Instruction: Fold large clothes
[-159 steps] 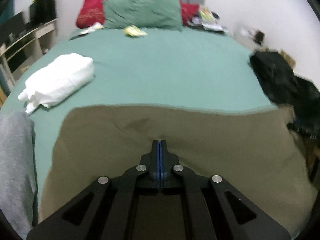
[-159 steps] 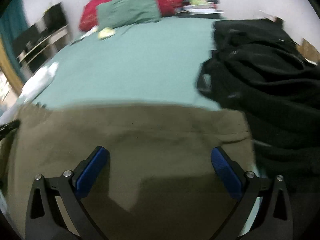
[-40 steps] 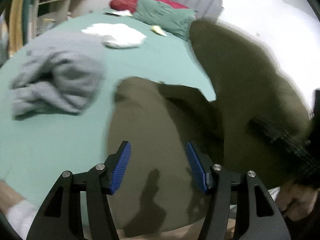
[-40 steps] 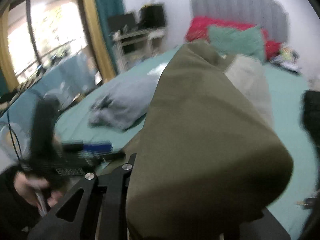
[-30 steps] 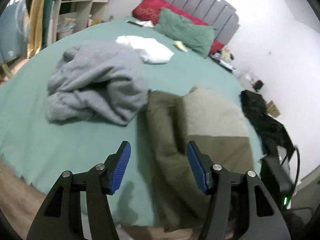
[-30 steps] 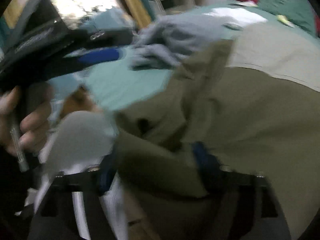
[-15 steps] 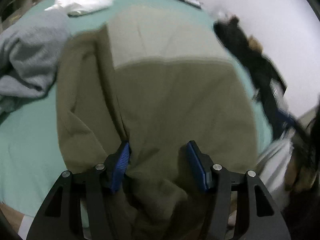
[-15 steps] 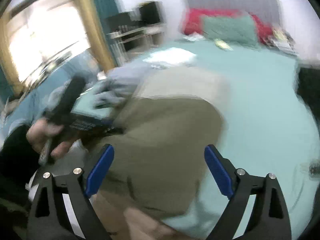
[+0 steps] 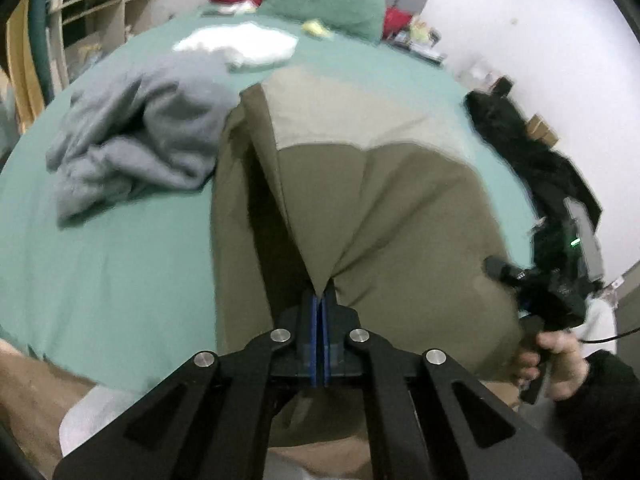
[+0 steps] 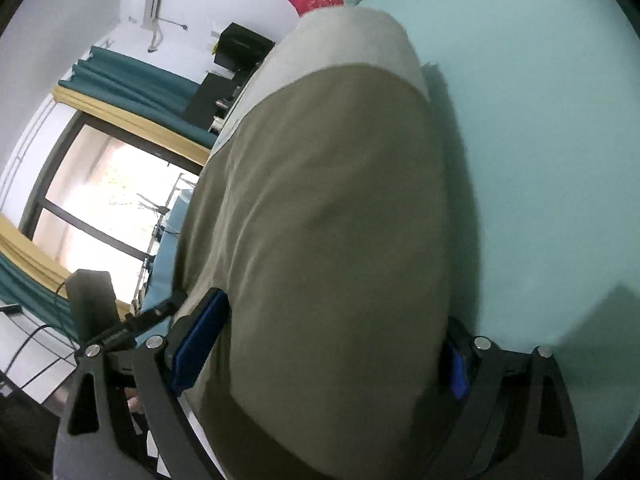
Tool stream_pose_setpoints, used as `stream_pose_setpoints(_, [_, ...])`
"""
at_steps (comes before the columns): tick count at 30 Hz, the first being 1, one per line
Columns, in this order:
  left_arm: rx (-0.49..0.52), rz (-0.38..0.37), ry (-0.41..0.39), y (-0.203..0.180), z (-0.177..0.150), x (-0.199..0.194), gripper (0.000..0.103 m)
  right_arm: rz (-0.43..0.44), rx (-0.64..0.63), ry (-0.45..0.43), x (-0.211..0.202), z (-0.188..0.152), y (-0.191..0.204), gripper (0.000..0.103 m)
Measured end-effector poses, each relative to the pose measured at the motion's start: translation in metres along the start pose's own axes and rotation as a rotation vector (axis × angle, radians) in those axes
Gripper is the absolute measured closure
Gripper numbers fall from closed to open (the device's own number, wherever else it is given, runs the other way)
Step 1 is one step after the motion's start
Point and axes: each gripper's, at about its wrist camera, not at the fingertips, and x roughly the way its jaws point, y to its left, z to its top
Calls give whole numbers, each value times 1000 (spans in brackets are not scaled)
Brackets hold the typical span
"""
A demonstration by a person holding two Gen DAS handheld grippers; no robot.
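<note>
A large olive garment with a pale beige far part lies on the green bed, its near edge hanging over the bed's foot. My left gripper is shut on a pinched fold of the olive garment near its front edge. My right gripper is open, its blue pads on either side of a bulge of the olive garment. The right gripper also shows in the left wrist view at the garment's right edge, held by a hand.
A crumpled grey garment lies left of the olive one. A folded white item lies further back. A black clothes pile sits at the bed's right edge. Green and red pillows are at the headboard. A window is left.
My left gripper has closed on a fold of the olive garment at its near edge. My right gripper has tilted and moved in around the garment's right side, jaws still open.
</note>
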Motion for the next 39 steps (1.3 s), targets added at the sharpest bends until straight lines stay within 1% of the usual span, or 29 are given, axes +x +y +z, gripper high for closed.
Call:
stream_pose_setpoints(1, [-7,9,17,1,-1,3,101,-12,-13,-1,1,-1,3,44])
stream_pose_setpoints(2, [-11,5,22,2,-3,5,101,-41,-47,0,-5,0,8,56])
stream_pose_setpoints(4, [1,-9,4,-6,-4,1,101,-131,-132,-6,-26,4,25,65])
stream_pose_setpoints(6, [38,-24,-26,-25,2,-3,100,-198,-193,-11,-42,12,41,67])
stream_pose_setpoints(7, [50,-46,-29,-32,3,-4,98,-235,-227,-15,-53,14,48,67])
stream_pose_setpoints(8, [55,-60,-27,-39,6,-3,91,-276,-271,-16,-69,13,54,67])
stream_pose_setpoints(9, [62,-89,-33,-49,9,-5,86,-307,-303,-19,-80,15,56,67])
stream_pose_setpoints(10, [66,-123,-49,-59,11,-6,68,-346,-336,-21,-93,15,57,67])
stream_pose_setpoints(11, [62,-148,-57,-65,14,-7,52,-405,-374,-21,-109,12,59,67])
stream_pose_setpoints(12, [51,-169,-59,-70,15,-3,45,-443,-388,-20,-120,10,57,67])
stream_pose_setpoints(13, [41,-180,-57,-73,16,1,39,-482,-381,-21,-136,5,50,67])
stream_pose_setpoints(15, [5,-189,-39,-80,15,21,37,-546,-354,-10,-155,-3,33,64])
stream_pose_setpoints(16, [-12,-185,-28,-81,12,33,36,-565,-331,2,-159,-9,19,59])
stream_pose_setpoints(17, [-31,-176,-7,-82,9,47,35,-571,-274,27,-156,-9,3,49])
stream_pose_setpoints(18, [-53,-167,24,-84,5,61,34,-567,-224,42,-157,-11,-11,43])
stream_pose_setpoints(19, [-77,-165,54,-84,0,72,34,-567,-180,38,-156,-11,-19,27])
stream_pose_setpoints(20, [-99,-179,69,-85,-2,81,34,-593,-173,14,-162,-9,-19,16])
stream_pose_setpoints(21, [-113,-195,73,-84,-5,85,33,-623,-205,4,-162,-6,-11,16])
stream_pose_setpoints(23, [-135,-200,69,-79,-4,86,30,-661,-288,2,-162,1,5,16])
stream_pose_setpoints(25, [-169,-221,45,-73,1,80,29,-644,-299,4,-166,8,9,16])
stream_pose_setpoints(27, [-186,-237,14,-72,7,68,28,-616,-308,-32,-177,18,12,16])
stream_pose_setpoints(30, [-150,-231,-9,-85,21,51,27,-629,-328,-73,-185,34,13,16])
stream_pose_setpoints(33, [-108,-238,0,-107,31,49,27,-645,-322,-68,-179,53,5,16])
stream_pose_setpoints(36, [-46,-214,34,-130,37,63,27,-645,-311,-53,-165,64,-2,16])
stream_pose_setpoints(37, [-30,-200,44,-131,39,69,27,-645,-306,-48,-160,67,-3,16])
stream_pose_setpoints(39, [-16,-168,74,-135,37,88,27,-641,-308,-43,-150,74,-5,12])
